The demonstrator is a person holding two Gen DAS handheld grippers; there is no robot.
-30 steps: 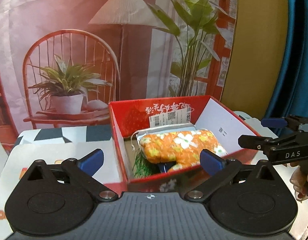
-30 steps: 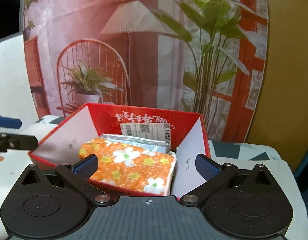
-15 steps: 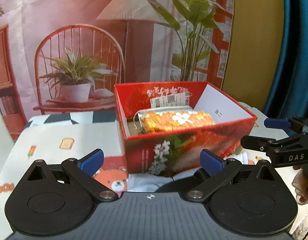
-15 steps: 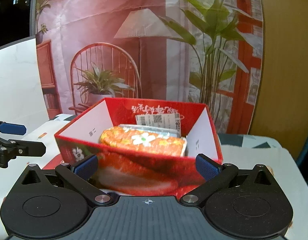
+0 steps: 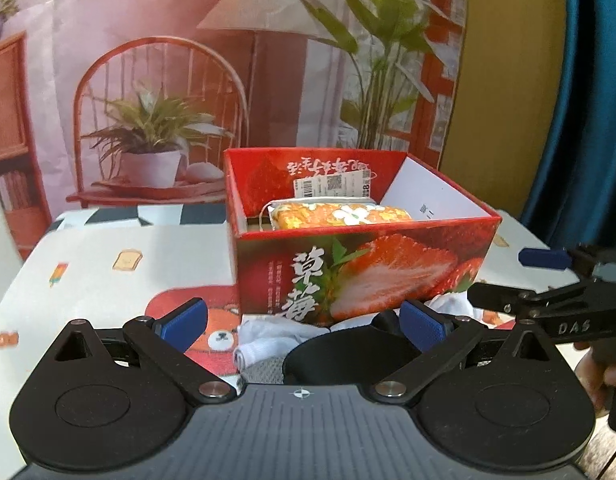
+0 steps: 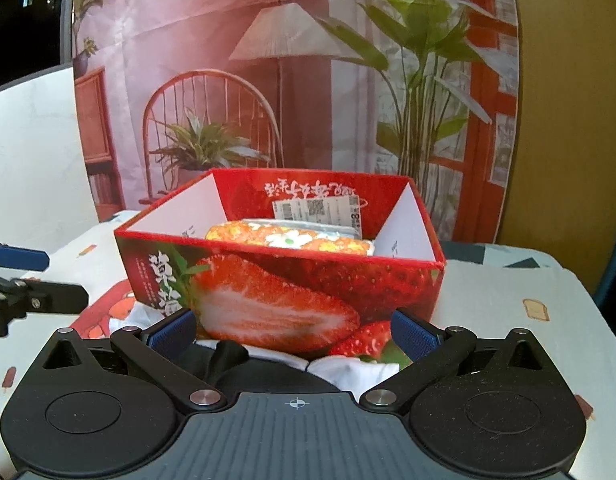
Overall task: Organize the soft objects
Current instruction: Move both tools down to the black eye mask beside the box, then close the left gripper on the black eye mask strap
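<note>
Gaping wide – both grippers' fingers, left (image 5: pixel 301 322) & right (image 6: pixel 293 330), empty, facing strawberry box (image 6: pixel 291 280).

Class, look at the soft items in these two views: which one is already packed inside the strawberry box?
The orange flowered pouch: it lies inside the red strawberry box, while the white socks and the dark item lie outside on the table.

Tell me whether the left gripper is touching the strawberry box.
Apart. In the left wrist view the left gripper is open, its blue fingertips short of the strawberry box, with tablecloth and white socks showing between them.
</note>
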